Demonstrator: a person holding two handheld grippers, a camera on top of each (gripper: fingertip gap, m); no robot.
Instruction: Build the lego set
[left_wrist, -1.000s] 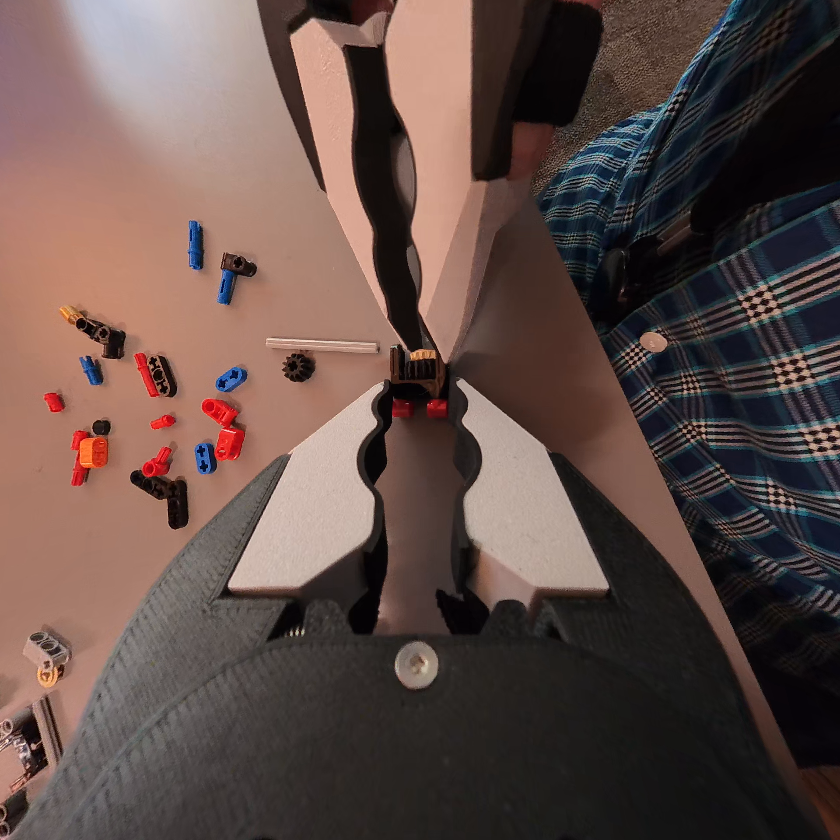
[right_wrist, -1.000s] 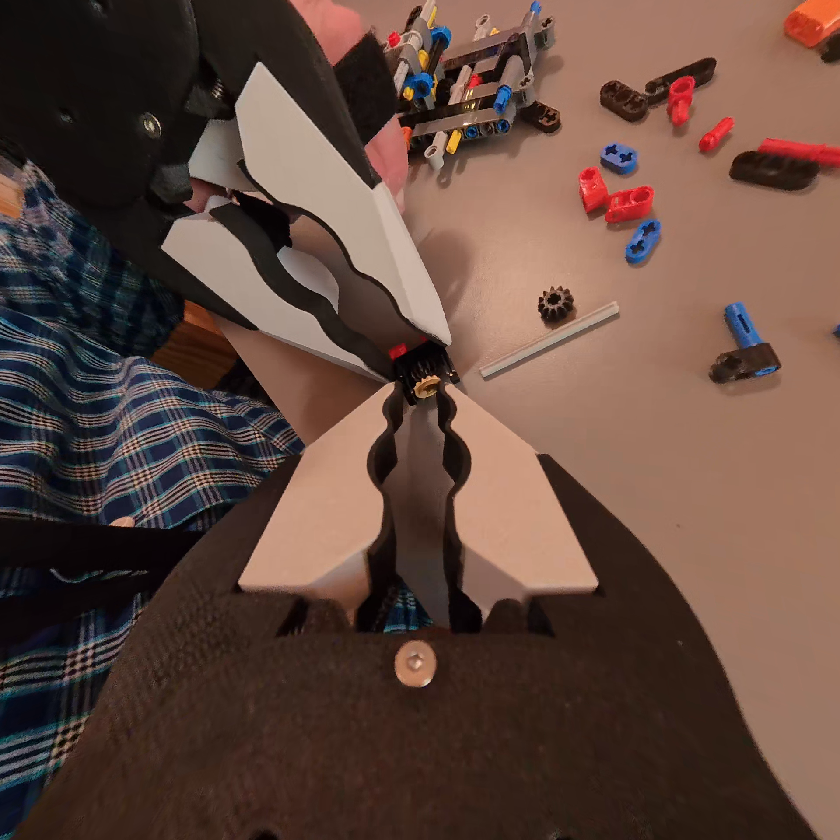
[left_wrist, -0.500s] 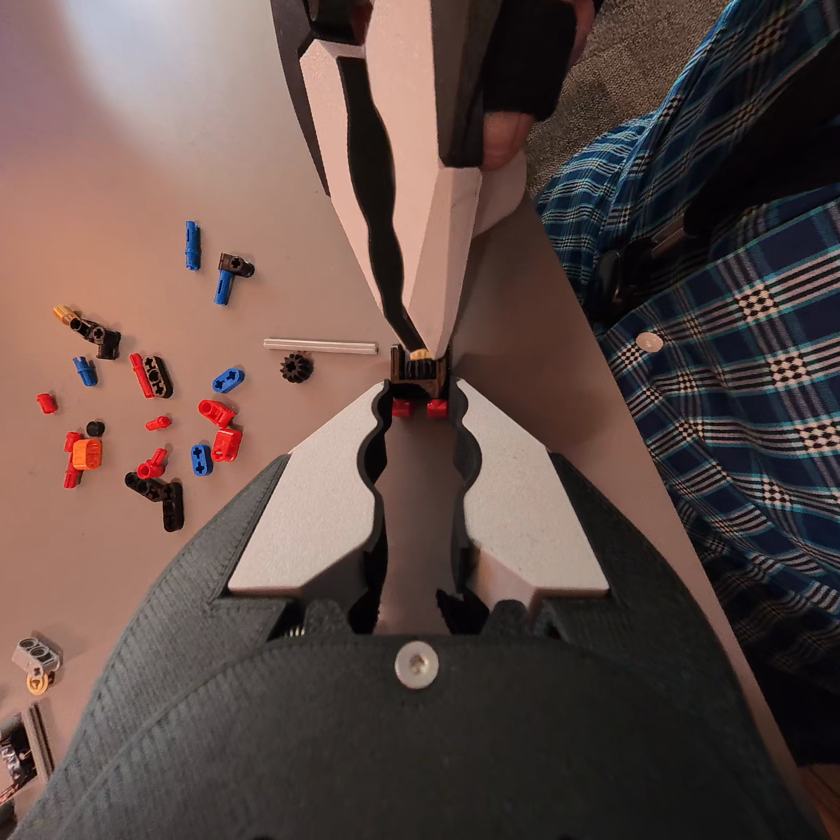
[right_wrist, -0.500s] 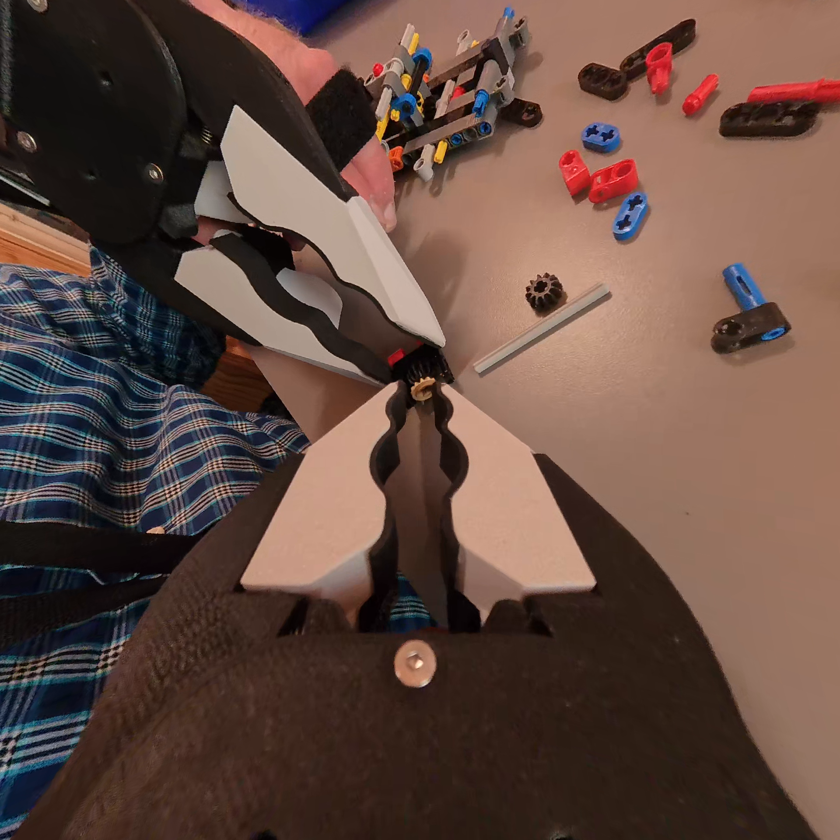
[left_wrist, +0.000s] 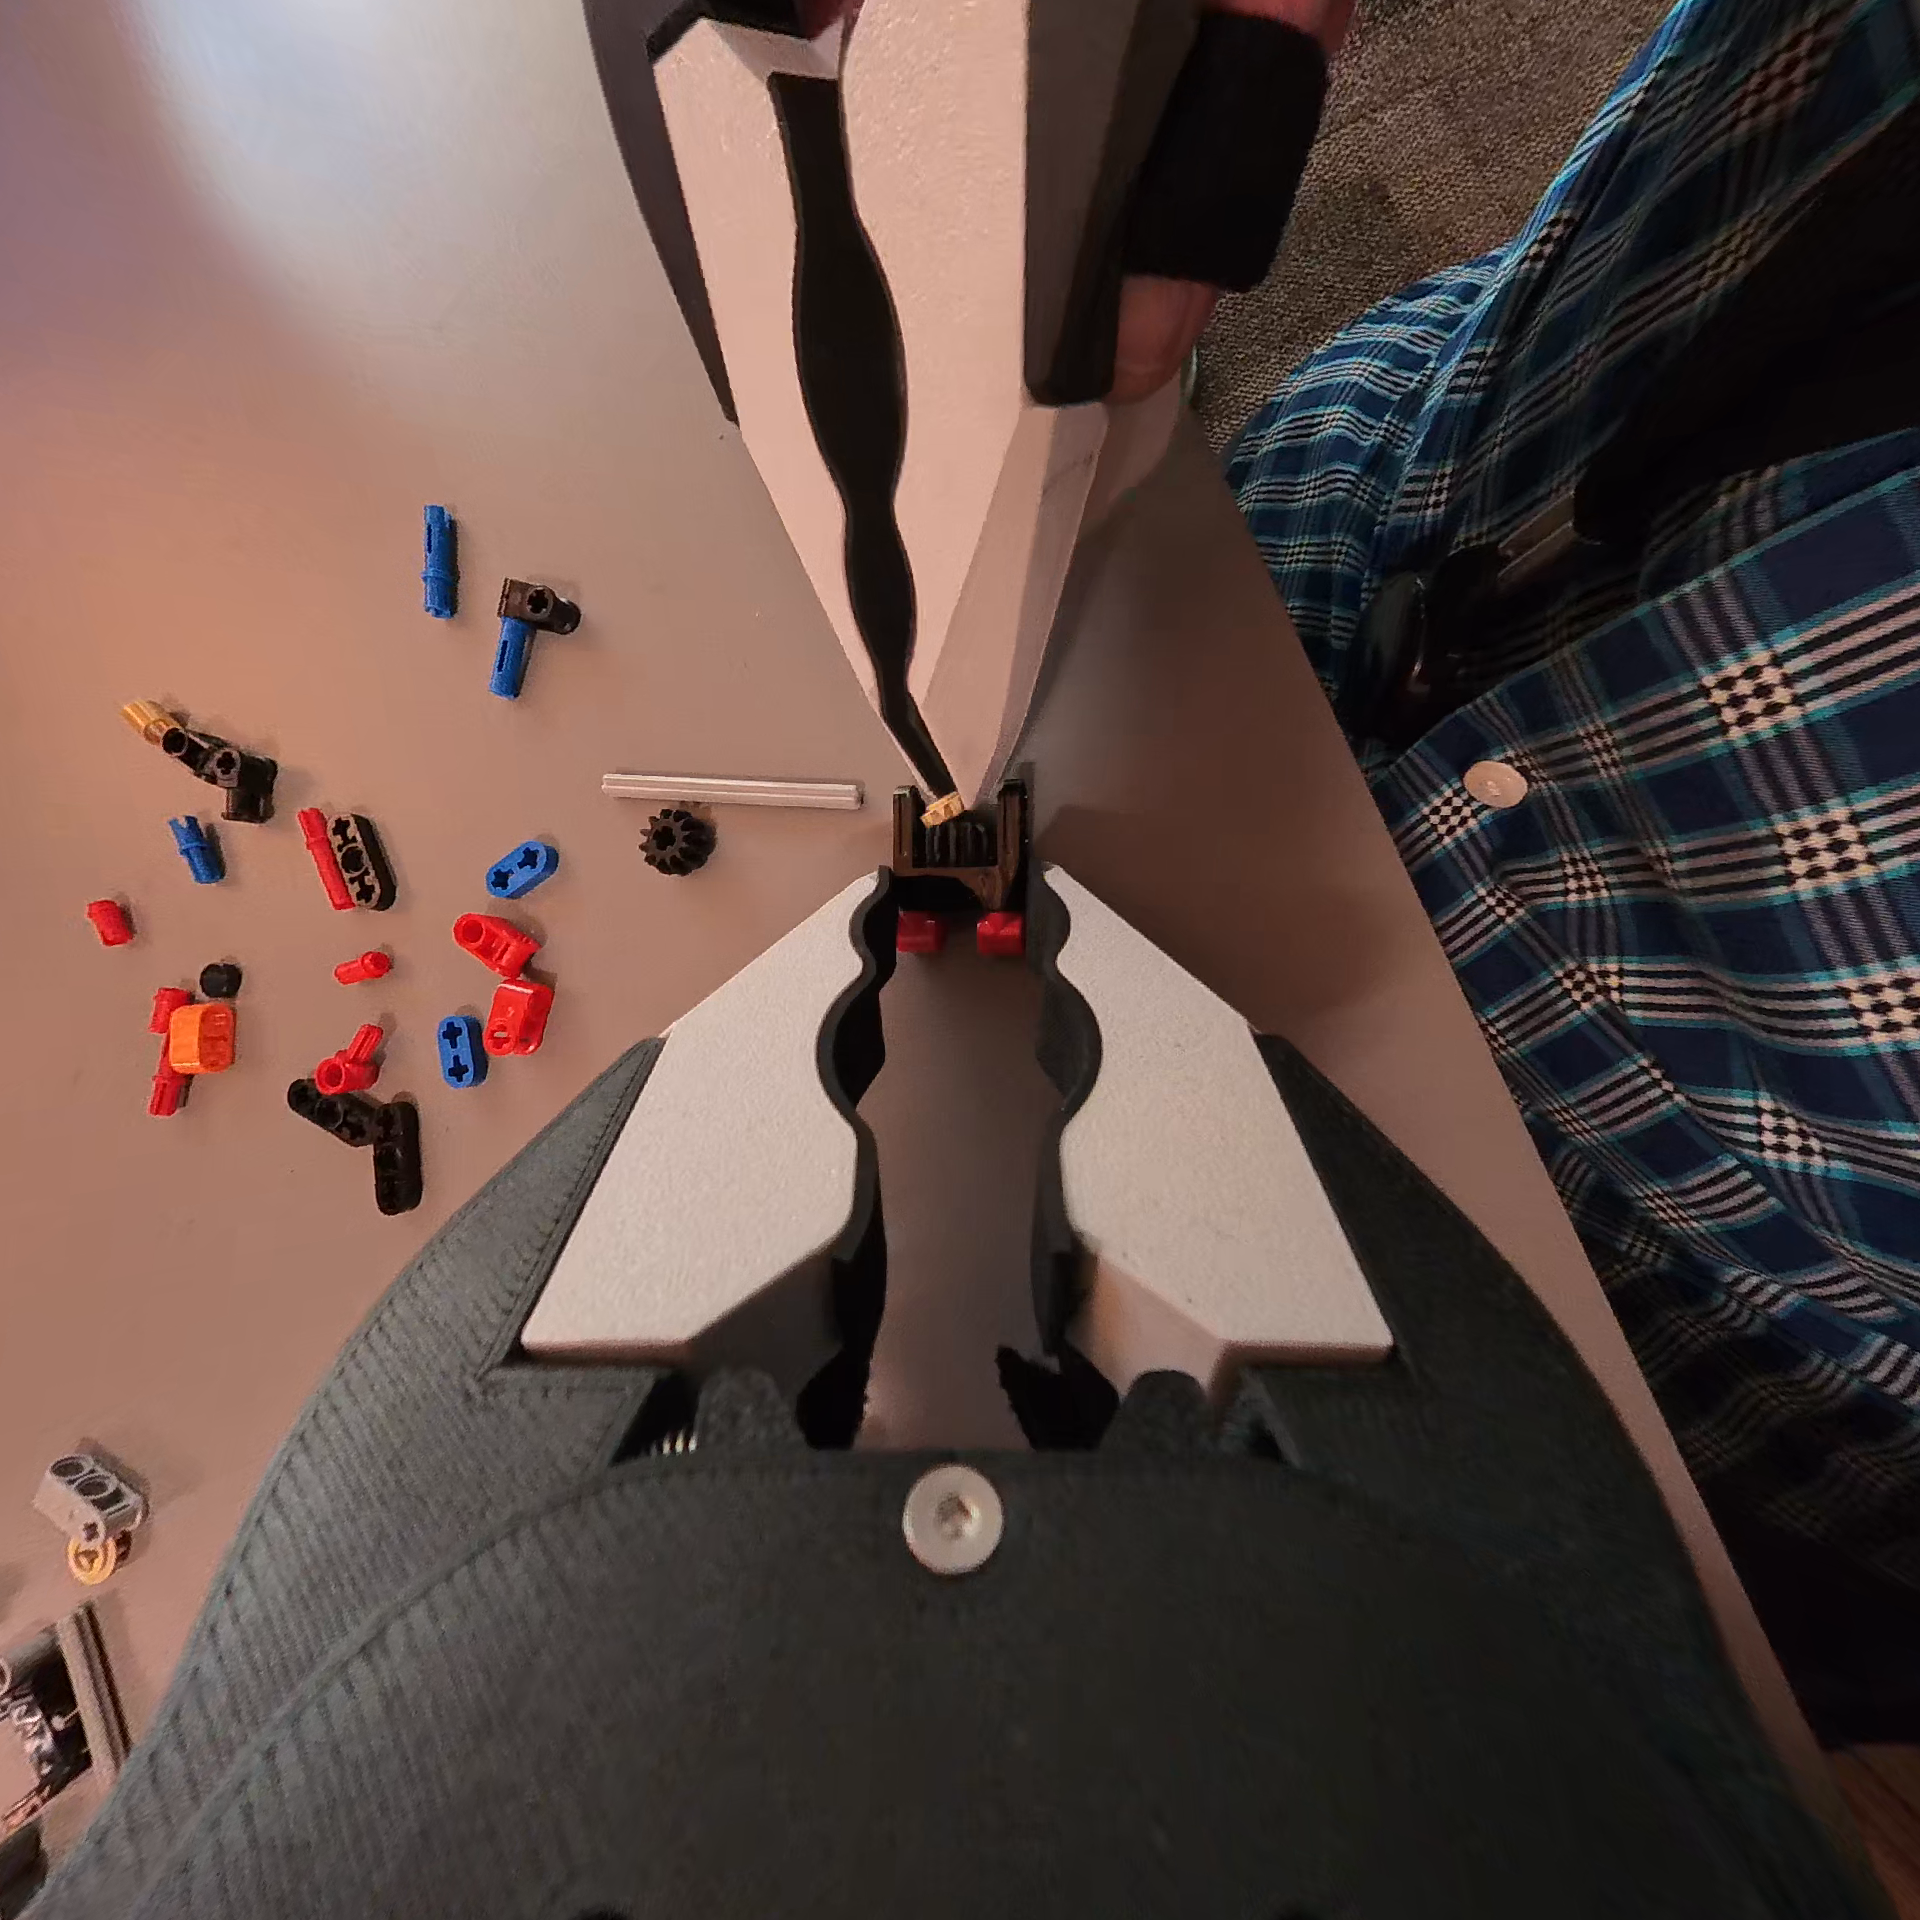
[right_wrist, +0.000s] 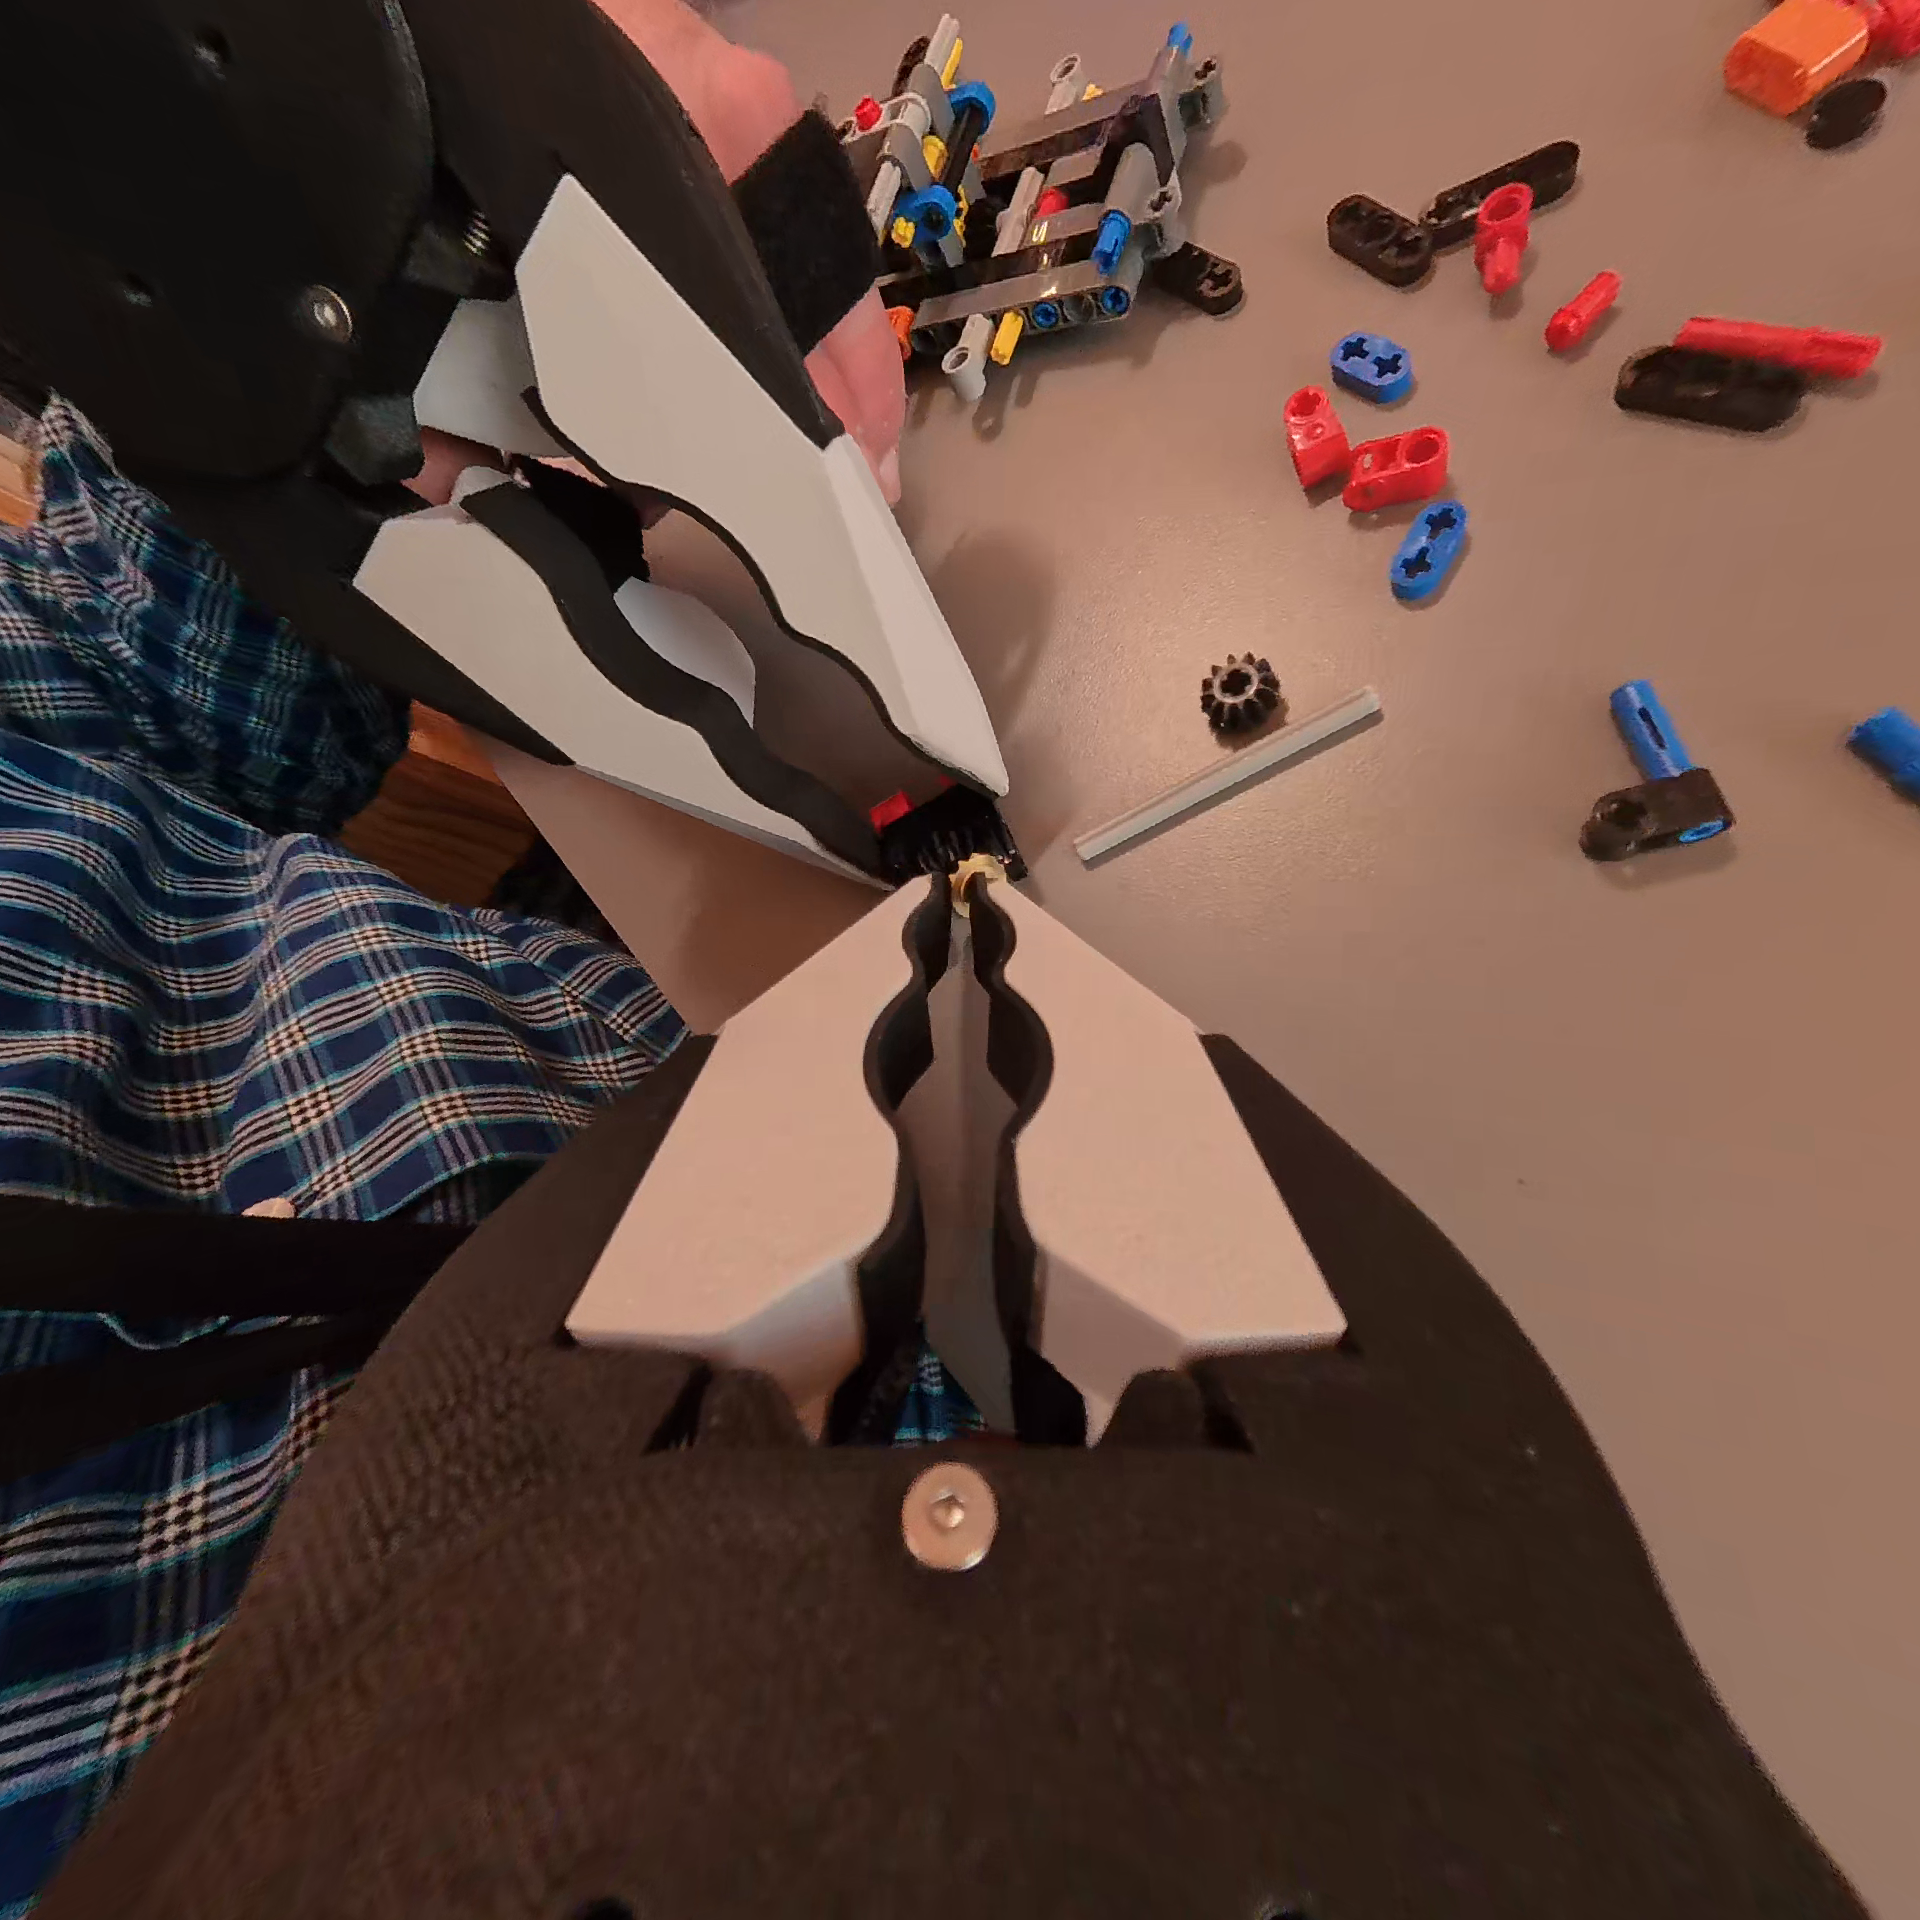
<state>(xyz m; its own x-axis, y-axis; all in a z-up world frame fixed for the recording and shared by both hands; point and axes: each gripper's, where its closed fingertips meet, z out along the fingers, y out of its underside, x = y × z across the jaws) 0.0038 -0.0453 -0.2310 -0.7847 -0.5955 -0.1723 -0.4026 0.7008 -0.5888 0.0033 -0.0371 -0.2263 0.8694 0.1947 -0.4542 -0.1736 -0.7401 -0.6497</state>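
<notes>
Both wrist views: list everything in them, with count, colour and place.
Table: one, tan-grey, under everything.
Black part: one, two red pins, in left gripper.
Tan pin: one, in right gripper.
Gear: one, black, loose, mid-table.
Axle: one, grey, beside gear.
Loose pieces: many, red, blue, black, orange, scattered.
Chassis: one, grey-black, far side.
Plaid shirt: blue, at table edge.
Left gripper: shut on black part.
Right gripper: shut on tan pin.
</notes>
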